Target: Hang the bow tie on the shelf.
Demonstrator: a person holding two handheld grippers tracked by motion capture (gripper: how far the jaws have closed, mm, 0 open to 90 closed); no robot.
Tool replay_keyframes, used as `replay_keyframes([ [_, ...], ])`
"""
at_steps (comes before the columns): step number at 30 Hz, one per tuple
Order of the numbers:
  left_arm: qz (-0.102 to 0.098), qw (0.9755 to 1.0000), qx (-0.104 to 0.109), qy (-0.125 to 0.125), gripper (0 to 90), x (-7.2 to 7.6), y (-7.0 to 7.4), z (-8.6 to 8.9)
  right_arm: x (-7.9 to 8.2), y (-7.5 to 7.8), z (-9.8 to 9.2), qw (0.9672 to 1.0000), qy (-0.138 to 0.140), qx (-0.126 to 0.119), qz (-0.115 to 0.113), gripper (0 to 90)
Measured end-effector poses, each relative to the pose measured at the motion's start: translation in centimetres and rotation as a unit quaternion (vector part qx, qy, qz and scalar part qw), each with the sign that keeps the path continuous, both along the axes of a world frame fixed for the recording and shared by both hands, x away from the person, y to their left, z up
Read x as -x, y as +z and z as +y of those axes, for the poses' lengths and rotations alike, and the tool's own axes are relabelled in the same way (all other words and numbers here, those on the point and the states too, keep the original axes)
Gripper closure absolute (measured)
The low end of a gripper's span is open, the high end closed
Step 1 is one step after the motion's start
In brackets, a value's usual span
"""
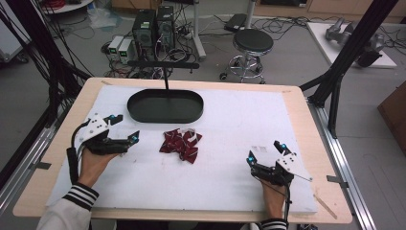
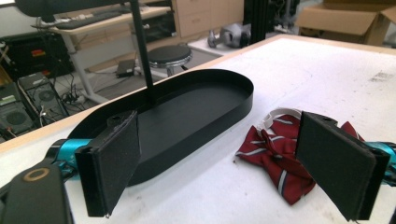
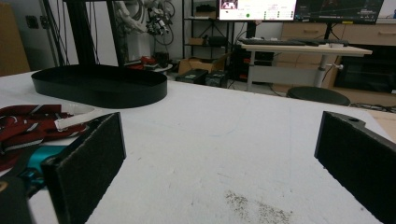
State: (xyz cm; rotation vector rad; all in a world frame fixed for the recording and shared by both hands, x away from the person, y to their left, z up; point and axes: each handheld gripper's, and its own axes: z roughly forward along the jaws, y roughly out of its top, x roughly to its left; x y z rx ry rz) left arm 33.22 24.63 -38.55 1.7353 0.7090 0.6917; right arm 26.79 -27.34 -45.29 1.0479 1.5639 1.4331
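We start at the near edge of the table, where a hand in a striped cuff carries the left gripper (image 1: 125, 125) low over the white foam mat (image 1: 230, 167), its jaws spread wide with nothing between them. Over on the other side, the right gripper (image 1: 265, 151) sits just as low, jaws also wide apart and empty, well apart from the left one.

In the left gripper view we look between the two black padded jaws of the left gripper (image 2: 233, 163), and there it is: the crumpled dark-red striped fabric necktie with a white band (image 2: 275, 154), lying on the mat just behind the jaw on the right of that view. In the right gripper view the same tie (image 3: 32, 123) shows at the left edge, beside the jaw of the right gripper (image 3: 224, 163).

From the high view, the tie (image 1: 181, 143) lies bunched near the middle of the mat, between the two grippers and nearer the left one. It is so bunched that we cannot give it a clear pointing direction; the heap runs roughly from far-left to near-right.

Just beyond it stands the black oval metal tray (image 1: 139, 112) with an upright post, long axis running left to right across the table.

We can read no writing or brand on any of these.
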Motion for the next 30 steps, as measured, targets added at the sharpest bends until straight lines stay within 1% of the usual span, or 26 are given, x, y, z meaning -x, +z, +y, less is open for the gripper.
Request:
replay_keyframes([
  [2,0.007,0.9999,-0.01,-0.005,14.8,-0.5,0.4,-0.8,0.0,0.0,0.0,1.0,0.0,0.0,0.0,0.8],
  [3,0.007,0.9999,-0.01,-0.005,14.8,-0.5,0.4,-0.8,0.0,0.0,-0.1,1.0,0.0,0.0,-0.002,0.8],
  [4,0.012,0.9997,-0.018,-0.009,14.8,-0.9,0.7,-1.2,0.0,0.0,-0.1,1.0,0.0,0.0,-0.002,0.8],
  [7,0.022,0.9991,-0.032,-0.017,15.5,-1.5,1.1,-2.3,-0.1,0.0,-0.1,1.0,0.0,0.001,-0.002,0.8],
  [8,0.03,0.9986,-0.035,-0.027,15.6,-1.9,1.4,-3.0,0.0,0.0,-0.1,1.0,0.001,0.0,-0.002,0.8],
  [9,0.031,0.9982,-0.041,-0.03,15.6,-2.1,1.5,-3.4,0.0,0.0,0.0,1.0,0.0,0.0,0.0,0.8],
  [12,0.041,0.9973,-0.046,-0.041,15.7,-2.9,1.8,-4.5,0.0,0.0,0.0,1.0,0.001,-0.001,0.0,0.8],
  [13,0.044,0.9968,-0.051,-0.044,15.8,-3.1,1.9,-4.8,0.0,0.0,0.0,1.0,0.001,0.0,-0.002,0.8],
  [14,0.044,0.9968,-0.051,-0.044,15.8,-3.1,1.9,-4.8,-0.1,0.0,-0.1,1.0,0.001,0.001,-0.003,0.8],
  [15,0.05,0.9961,-0.055,-0.047,15.8,-3.6,2.1,-5.3,-0.1,0.0,-0.1,1.0,0.001,0.0,-0.003,0.8],
  [16,0.05,0.9961,-0.055,-0.047,15.7,-3.6,2.1,-5.3,-0.1,0.0,-0.1,1.0,0.001,0.0,-0.003,0.8],
  [19,0.058,0.995,-0.06,-0.056,15.7,-4.1,2.2,-6.1,0.0,0.0,-0.1,1.0,0.001,-0.001,-0.003,0.8],
  [20,0.061,0.9944,-0.063,-0.059,15.7,-4.3,2.2,-6.3,0.0,0.0,-0.1,1.0,0.001,-0.001,-0.003,0.8],
  [25,0.088,0.9896,-0.089,-0.072,15.7,-5.4,2.4,-7.8,-0.1,0.0,-0.1,1.0,0.001,0.001,-0.003,0.8],
  [26,0.09,0.9892,-0.091,-0.072,15.7,-5.5,2.4,-7.9,-0.1,0.0,-0.1,1.0,0.001,0.001,-0.003,0.8],
  [27,0.095,0.9879,-0.096,-0.075,15.8,-5.9,2.5,-8.4,0.0,0.0,-0.1,1.0,0.001,0.0,-0.002,0.8],
  [28,0.095,0.9879,-0.096,-0.075,15.8,-5.9,2.5,-8.4,0.0,0.0,0.0,1.0,0.001,0.0,-0.001,0.8],
  [30,0.099,0.986,-0.108,-0.08,15.8,-6.1,2.5,-9.1,0.0,0.0,0.0,1.0,0.001,-0.001,0.0,0.8],
])
